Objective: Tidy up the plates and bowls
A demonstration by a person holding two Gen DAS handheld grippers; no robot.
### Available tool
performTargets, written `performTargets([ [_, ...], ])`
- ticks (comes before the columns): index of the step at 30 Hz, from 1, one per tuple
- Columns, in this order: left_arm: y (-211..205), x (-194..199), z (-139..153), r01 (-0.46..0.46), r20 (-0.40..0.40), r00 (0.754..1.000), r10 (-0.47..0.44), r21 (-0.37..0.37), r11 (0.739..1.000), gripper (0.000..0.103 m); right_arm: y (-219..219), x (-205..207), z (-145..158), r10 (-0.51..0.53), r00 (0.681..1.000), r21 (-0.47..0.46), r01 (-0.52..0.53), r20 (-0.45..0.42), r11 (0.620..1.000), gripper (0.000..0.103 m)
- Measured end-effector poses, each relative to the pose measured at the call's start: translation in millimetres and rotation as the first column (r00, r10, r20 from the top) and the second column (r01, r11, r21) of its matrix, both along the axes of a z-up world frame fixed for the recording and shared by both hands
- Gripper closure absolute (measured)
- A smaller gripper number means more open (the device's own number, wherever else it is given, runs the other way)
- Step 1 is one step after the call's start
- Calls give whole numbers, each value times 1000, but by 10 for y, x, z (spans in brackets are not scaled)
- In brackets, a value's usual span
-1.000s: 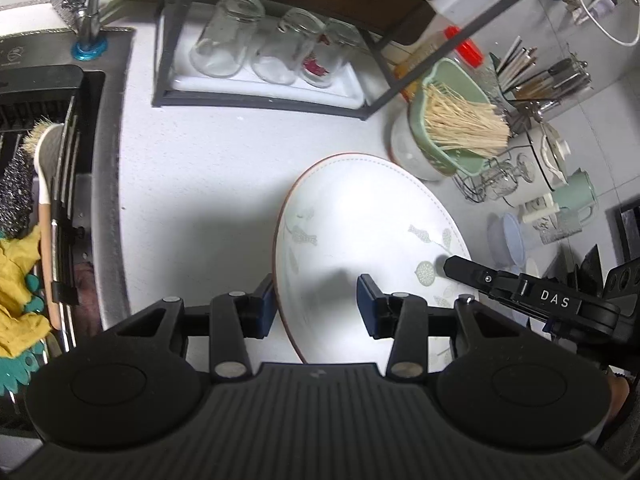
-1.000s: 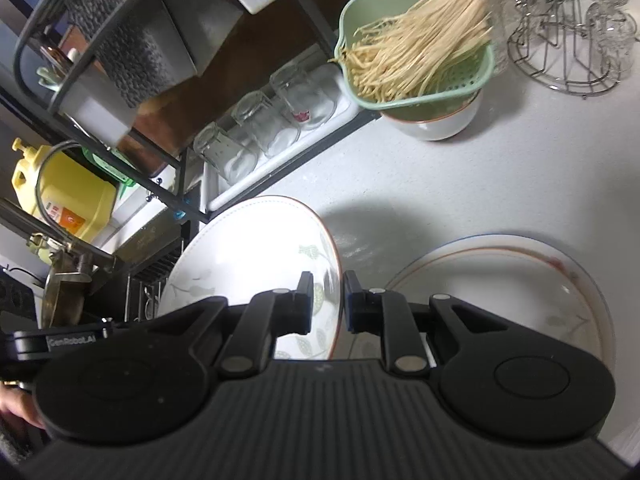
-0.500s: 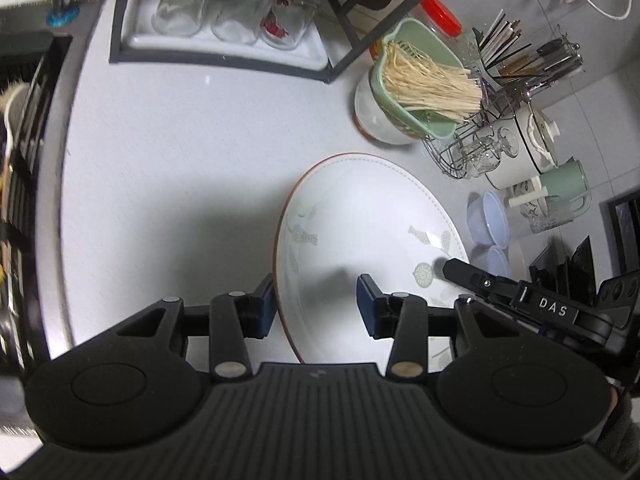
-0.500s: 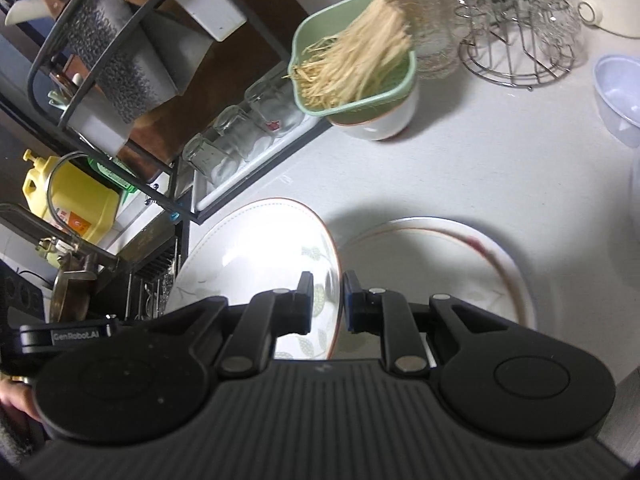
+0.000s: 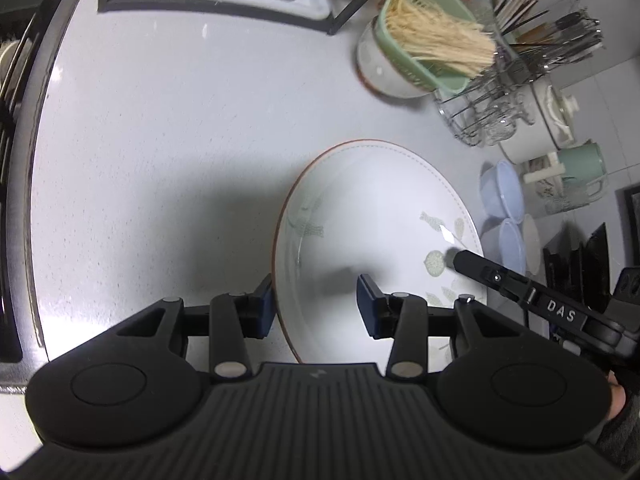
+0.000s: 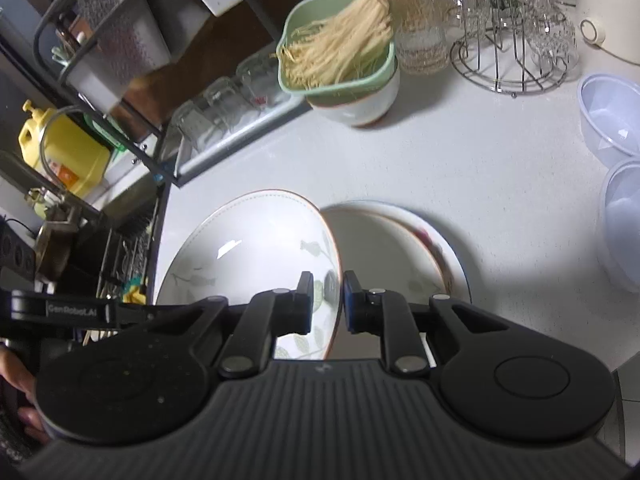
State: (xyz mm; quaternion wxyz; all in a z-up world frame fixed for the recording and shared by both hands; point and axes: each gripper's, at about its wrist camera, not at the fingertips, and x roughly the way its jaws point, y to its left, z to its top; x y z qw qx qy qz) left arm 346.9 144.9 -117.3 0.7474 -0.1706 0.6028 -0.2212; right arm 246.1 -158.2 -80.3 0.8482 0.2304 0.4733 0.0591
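Leaf-patterned plate held tilted above the counter, gripped from both sides for stable carrying. Right gripper pinched narrow on the plate's right rim. Left gripper set wider, straddling the plate's left rim; firm contact cannot be confirmed. Second plate flat on the counter just beside and partly beneath the carried one, likely the stacking target. Blue bowls well apart, to the right.

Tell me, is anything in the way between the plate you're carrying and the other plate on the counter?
Nothing visible. The leaf-pattern plate, pinched at its rim by the right gripper, hangs tilted right beside the plate on the counter, whose visible part is bare. The noodle bowl stands well behind.
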Motion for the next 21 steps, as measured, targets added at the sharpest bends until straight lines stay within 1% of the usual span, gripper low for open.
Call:
performTargets([
  [6, -159, 41, -10, -3, 13, 1000, 2, 55, 998, 55, -45, -42, -97, 2, 1000, -11, -2, -7, 1000, 85],
  [10, -302, 94, -48, 9, 12, 1000, -10, 76, 997, 55, -123, -97, -157, -11, 1000, -18, 11, -9, 1000, 85],
  [13, -456, 112, -55, 38, 28, 999, -42, 126, 991, 55, -180, -115, -197, -20, 1000, -26, 20, -14, 999, 85],
  [17, -626, 64, -87, 80, 34, 996, -88, 199, 977, 55, -194, -123, -217, -2, 1000, -72, 0, -16, 997, 85],
  [21, -698, 23, -112, 84, 20, 996, -91, 230, 970, 55, -189, -116, -243, 20, 999, -117, -23, -27, 993, 85],
])
